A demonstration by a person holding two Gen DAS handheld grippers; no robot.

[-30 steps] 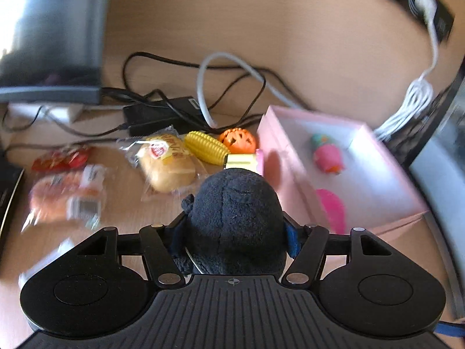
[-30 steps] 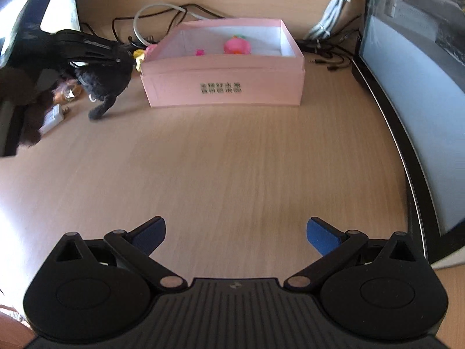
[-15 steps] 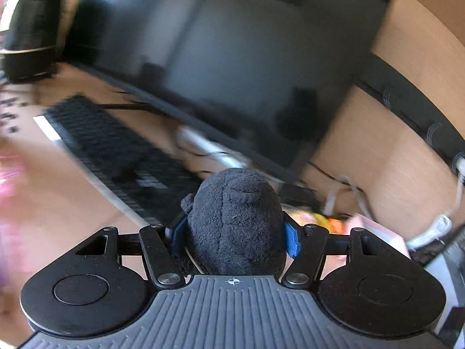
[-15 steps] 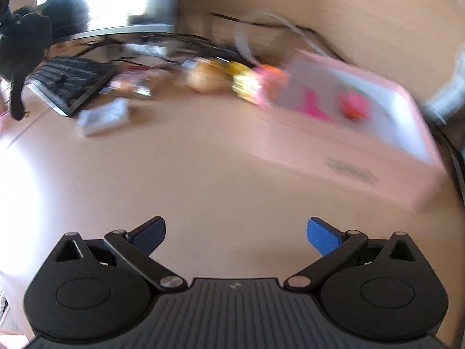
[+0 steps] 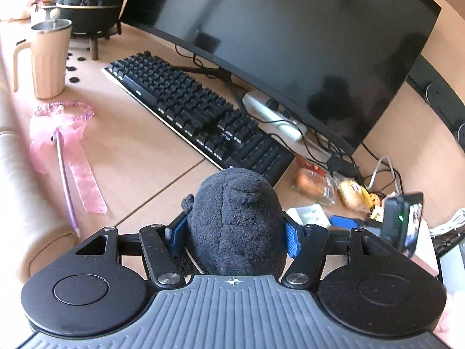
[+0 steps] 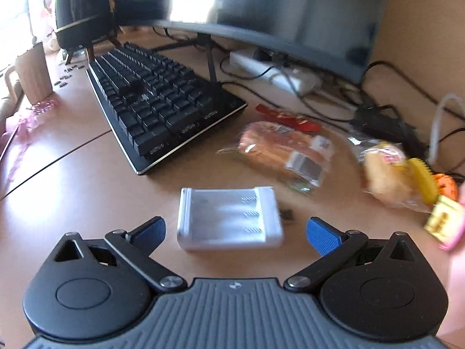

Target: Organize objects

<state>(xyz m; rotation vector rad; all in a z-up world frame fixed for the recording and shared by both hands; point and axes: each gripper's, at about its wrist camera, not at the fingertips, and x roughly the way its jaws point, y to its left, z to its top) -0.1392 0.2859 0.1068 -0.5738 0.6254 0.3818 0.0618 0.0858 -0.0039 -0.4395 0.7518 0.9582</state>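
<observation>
My left gripper (image 5: 232, 232) is shut on a black plush toy (image 5: 235, 221), whose fuzzy body fills the gap between the blue pads, held above the desk in front of the keyboard (image 5: 197, 113). My right gripper (image 6: 235, 232) is open, its blue fingers (image 6: 322, 234) spread wide on either side of a white battery charger (image 6: 229, 218) lying flat on the desk; the pads stand apart from it. Wrapped bread rolls (image 6: 279, 151) (image 6: 386, 171), a yellow corn toy (image 6: 423, 180) and an orange ball (image 6: 444, 183) lie to the right.
A black keyboard (image 6: 157, 104) and a wide monitor (image 5: 290, 35) take up the back. A beige mug (image 5: 49, 58), a pink ribboned wand (image 5: 64, 133) and a black speaker (image 5: 90, 0) sit at the left. Cables and a white power strip (image 6: 273, 72) lie under the monitor.
Both grippers swung left, away from the pink box. The left one still carries the plush, now over the keyboard area; the right one came over the white charger.
</observation>
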